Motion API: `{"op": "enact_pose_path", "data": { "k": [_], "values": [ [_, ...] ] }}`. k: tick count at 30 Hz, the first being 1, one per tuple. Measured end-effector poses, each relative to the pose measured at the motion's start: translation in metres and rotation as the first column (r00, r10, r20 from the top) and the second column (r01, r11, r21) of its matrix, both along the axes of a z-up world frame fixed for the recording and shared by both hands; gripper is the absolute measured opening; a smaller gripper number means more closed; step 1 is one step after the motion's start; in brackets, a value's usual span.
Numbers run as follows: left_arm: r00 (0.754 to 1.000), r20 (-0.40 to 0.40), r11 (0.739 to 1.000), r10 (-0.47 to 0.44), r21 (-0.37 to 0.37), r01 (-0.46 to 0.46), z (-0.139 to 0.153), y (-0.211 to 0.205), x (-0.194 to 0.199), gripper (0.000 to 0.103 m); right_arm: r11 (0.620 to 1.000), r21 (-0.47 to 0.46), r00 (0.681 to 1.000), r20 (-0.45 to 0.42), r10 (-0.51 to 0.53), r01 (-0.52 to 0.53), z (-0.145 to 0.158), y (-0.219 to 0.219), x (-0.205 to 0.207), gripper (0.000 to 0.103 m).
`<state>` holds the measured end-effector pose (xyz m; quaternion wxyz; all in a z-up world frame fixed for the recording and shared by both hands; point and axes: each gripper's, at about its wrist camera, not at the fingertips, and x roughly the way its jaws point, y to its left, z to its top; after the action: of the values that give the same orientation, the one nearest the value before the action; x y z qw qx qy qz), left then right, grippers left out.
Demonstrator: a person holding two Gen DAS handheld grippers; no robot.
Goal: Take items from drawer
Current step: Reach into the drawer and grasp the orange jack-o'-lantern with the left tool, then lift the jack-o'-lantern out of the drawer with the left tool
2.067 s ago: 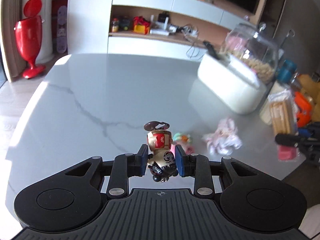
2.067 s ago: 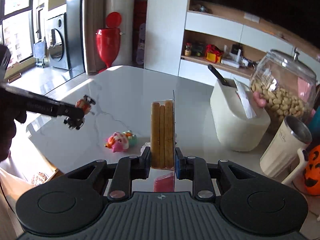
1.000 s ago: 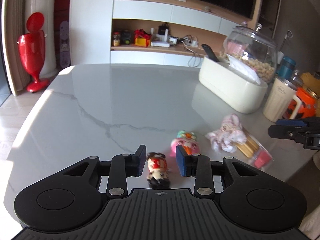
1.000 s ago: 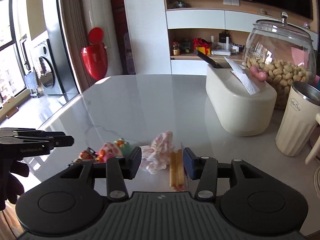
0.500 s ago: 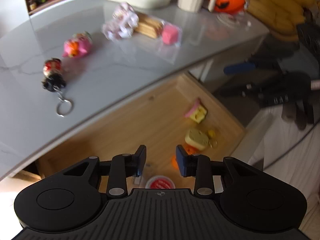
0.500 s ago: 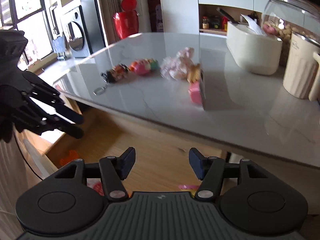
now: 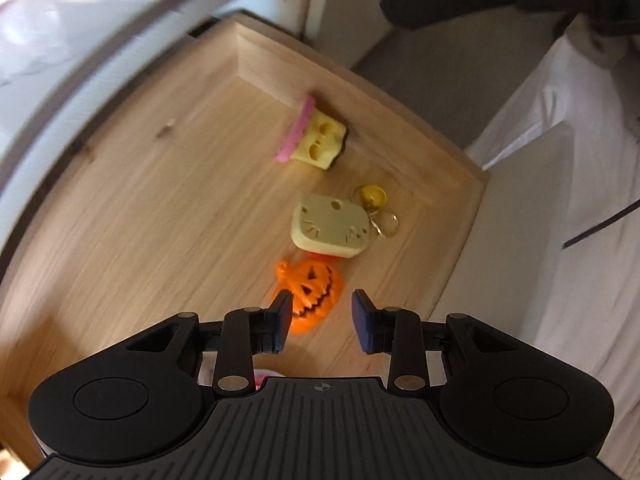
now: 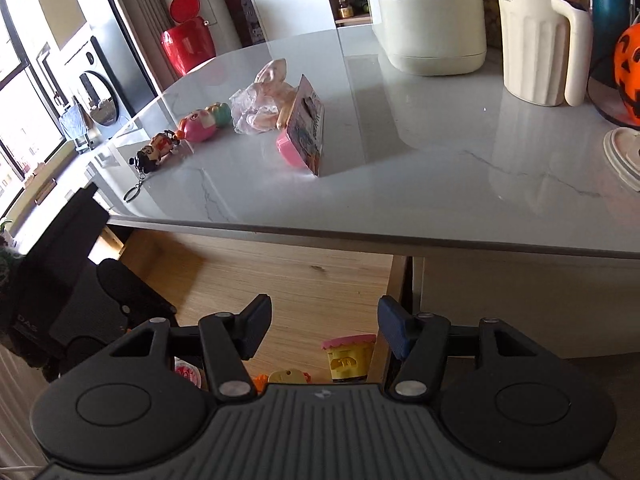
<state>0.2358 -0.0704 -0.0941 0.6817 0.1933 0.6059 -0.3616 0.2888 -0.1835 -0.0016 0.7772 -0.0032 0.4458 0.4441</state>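
Observation:
I look down into the open wooden drawer [image 7: 160, 208]. An orange pumpkin toy [image 7: 310, 292] lies on its floor just ahead of my left gripper [image 7: 322, 316], which is open and empty; the toy sits near the left finger, below the pads. Beyond it lie a cream cat-face block [image 7: 330, 228], a yellow keychain [image 7: 374, 198] and a yellow tub with a pink lid [image 7: 316, 140]. My right gripper [image 8: 322, 328] hangs open and empty over the drawer's front, with the same pink-lidded tub [image 8: 348, 358] below it. Its black arm shows at the top right of the left wrist view.
The grey table edge [image 8: 360, 236] overhangs the drawer. On top lie a keychain figure [image 8: 154, 152], a pink pig toy [image 8: 204, 122], a pink wrapped bundle [image 8: 262, 100] and a biscuit pack [image 8: 304, 128]. A cream box [image 8: 432, 32], jug [image 8: 540, 40] and pumpkin bucket [image 8: 628, 72] stand behind.
Both grippers let go of their items on the table and sank below its edge. The left one tipped steeply down into the drawer; the right one's jaws widened.

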Motion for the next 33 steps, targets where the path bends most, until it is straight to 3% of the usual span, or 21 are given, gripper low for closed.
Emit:
{"op": "enact_pose_path", "data": {
  "k": [3,6,7,8,11,19,21,23,24,25,27,30,33],
  "values": [
    [0.999,-0.002,0.999,-0.040,0.022,0.040,-0.009,-0.007,0.003,0.036,1.000,0.010,1.000,-0.014,-0.002,0.002,-0.001,-0.004,0.002,0.059],
    [0.995,0.027,0.991,-0.095,0.101,0.092,-0.021,-0.016,0.002,0.036,1.000,0.023,0.999,-0.037,-0.006,0.007,-0.002,-0.005,0.005,0.059],
    [0.993,0.029,0.989,-0.110,0.106,0.107,-0.023,-0.019,0.001,0.044,1.000,0.023,0.999,-0.040,-0.004,0.005,-0.002,-0.004,0.005,0.059],
    [0.993,0.028,0.988,-0.116,0.102,0.113,-0.024,-0.021,0.001,0.045,1.000,0.022,0.999,-0.040,0.001,0.000,-0.002,-0.003,0.005,0.059],
    [0.991,0.029,0.986,-0.130,0.111,0.126,-0.029,-0.028,-0.002,0.042,1.000,0.015,0.999,-0.027,0.021,-0.021,-0.002,0.001,0.002,0.059],
    [0.993,0.021,0.989,-0.118,0.098,0.115,-0.039,-0.031,0.000,0.049,1.000,-0.005,1.000,-0.026,0.017,-0.017,-0.005,0.002,0.004,0.059],
    [0.992,-0.013,0.987,-0.122,0.102,0.123,-0.035,-0.024,0.000,0.043,1.000,-0.022,1.000,-0.022,0.019,-0.019,-0.007,0.004,0.003,0.059],
    [0.995,-0.037,0.991,-0.091,0.096,0.094,-0.023,-0.010,0.002,0.037,0.999,-0.044,1.000,-0.016,0.025,-0.025,-0.009,0.006,0.001,0.059],
    [0.998,-0.021,0.995,-0.061,0.081,0.062,-0.013,0.001,0.003,0.029,0.998,-0.055,1.000,-0.013,0.029,-0.029,-0.010,0.006,0.001,0.059],
    [1.000,0.002,0.998,-0.022,0.062,0.022,-0.001,0.014,0.003,0.002,0.997,-0.064,0.999,-0.011,0.033,-0.034,-0.011,0.007,0.000,0.059],
    [0.996,0.032,0.996,0.088,-0.008,-0.088,0.022,0.045,0.003,0.008,0.996,-0.080,0.999,-0.015,0.045,-0.046,-0.014,0.007,-0.001,0.059],
    [0.971,0.063,0.966,0.232,-0.128,-0.223,0.049,0.094,-0.010,0.007,0.990,-0.115,0.997,-0.009,0.081,-0.081,-0.016,0.014,-0.005,0.059],
    [0.941,0.087,0.930,0.327,-0.205,-0.304,0.060,0.130,-0.023,0.007,0.959,-0.178,0.975,-0.008,0.222,-0.220,-0.017,0.037,-0.020,0.059]
  ]
}}
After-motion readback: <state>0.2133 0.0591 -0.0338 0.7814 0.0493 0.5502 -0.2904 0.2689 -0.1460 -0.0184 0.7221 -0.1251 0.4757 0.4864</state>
